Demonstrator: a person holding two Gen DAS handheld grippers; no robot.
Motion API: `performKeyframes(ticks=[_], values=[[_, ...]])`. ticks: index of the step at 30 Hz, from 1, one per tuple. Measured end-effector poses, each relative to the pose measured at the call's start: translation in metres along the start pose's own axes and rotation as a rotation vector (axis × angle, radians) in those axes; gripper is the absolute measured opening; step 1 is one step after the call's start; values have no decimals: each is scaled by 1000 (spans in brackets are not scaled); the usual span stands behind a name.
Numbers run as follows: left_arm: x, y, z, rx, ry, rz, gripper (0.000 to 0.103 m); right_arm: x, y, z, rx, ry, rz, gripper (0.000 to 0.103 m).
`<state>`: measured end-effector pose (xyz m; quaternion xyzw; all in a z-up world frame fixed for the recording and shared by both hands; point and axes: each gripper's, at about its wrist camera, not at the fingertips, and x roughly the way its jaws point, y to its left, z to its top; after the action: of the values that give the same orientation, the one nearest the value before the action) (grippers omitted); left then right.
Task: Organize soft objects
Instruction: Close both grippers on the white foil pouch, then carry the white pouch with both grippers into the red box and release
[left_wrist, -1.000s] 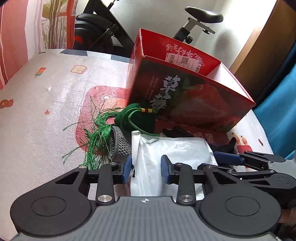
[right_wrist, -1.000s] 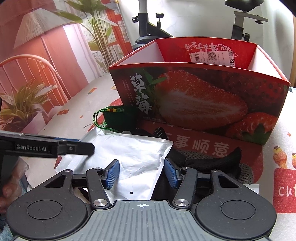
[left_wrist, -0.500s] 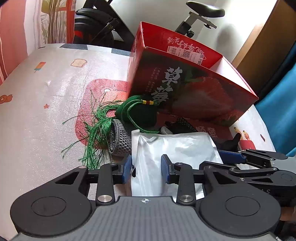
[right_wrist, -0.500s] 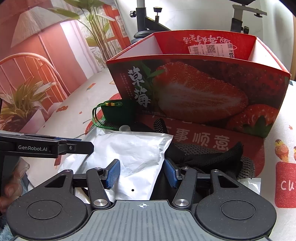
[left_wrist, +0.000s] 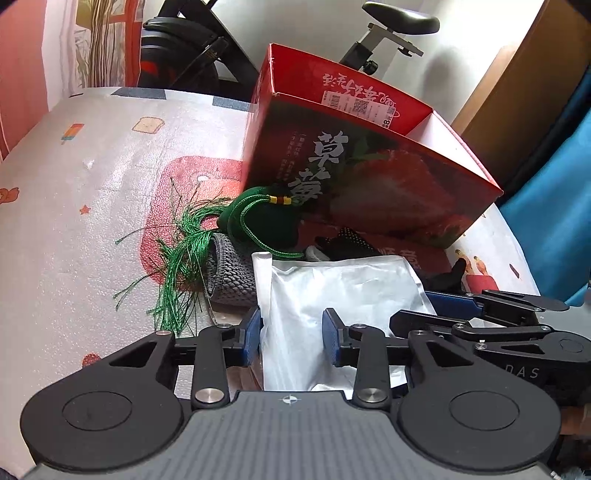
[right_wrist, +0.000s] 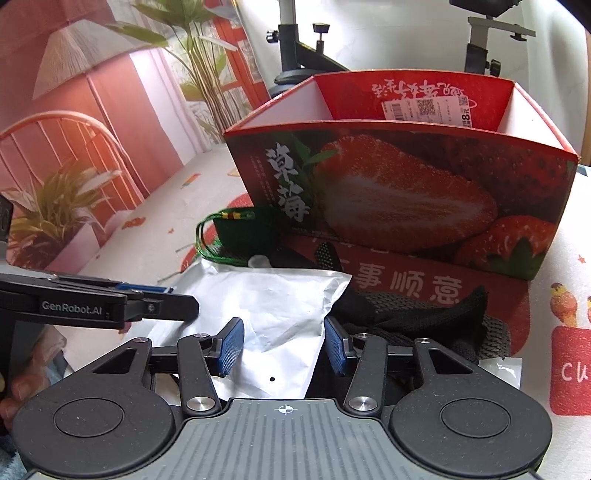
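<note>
A white plastic pouch (left_wrist: 332, 291) lies on the table in front of the red strawberry box (left_wrist: 369, 177). My left gripper (left_wrist: 291, 332) is open, its jaws on either side of the pouch's near left edge. My right gripper (right_wrist: 282, 345) is open over the pouch (right_wrist: 273, 306), at its near right edge. A green tasselled pouch (left_wrist: 258, 218), a grey knitted piece (left_wrist: 229, 273) and black gloves (right_wrist: 417, 314) lie around it. The box (right_wrist: 399, 184) is open at the top.
An exercise bike (left_wrist: 391, 26) stands behind the table. The patterned tablecloth (left_wrist: 92, 192) stretches to the left. A blue fabric (left_wrist: 554, 206) is at the right. A small clear wrapper (right_wrist: 506, 369) lies by the gloves.
Both grippers have risen and tilted slightly, so the box and the pouch sit lower and nearer in view. Both stay open over the white pouch.
</note>
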<state>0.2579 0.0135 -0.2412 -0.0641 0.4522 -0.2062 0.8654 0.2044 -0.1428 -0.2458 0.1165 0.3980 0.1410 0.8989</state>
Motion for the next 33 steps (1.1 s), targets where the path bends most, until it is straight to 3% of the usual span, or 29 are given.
performKeyframes(ticks=[6,10,16,17,18,19,21,26,33], values=[[-9,-2,1,-7,-32,-29,30,-8,4,3,-25,-30,3,42],[-11,-4,3,1,-35,-20,30,-12,10,7,-65,-41,-7,41],[-3,10,1,-60,2,-9,30,-4,0,2,-35,8,-36,26],[-2,12,1,-66,1,-5,28,-3,-2,0,-27,14,-40,24],[-2,14,1,-80,-6,10,14,-2,-3,-1,-23,16,-44,22],[-1,17,1,-99,-3,20,8,-2,-5,-1,-21,18,-49,21],[1,24,1,-133,4,19,5,-1,-6,-2,-19,16,-53,15],[-6,17,1,-96,-39,39,2,-5,-6,0,-18,-5,-45,10],[-32,3,13,-36,-137,7,1,-27,0,15,-59,-94,-14,6]])
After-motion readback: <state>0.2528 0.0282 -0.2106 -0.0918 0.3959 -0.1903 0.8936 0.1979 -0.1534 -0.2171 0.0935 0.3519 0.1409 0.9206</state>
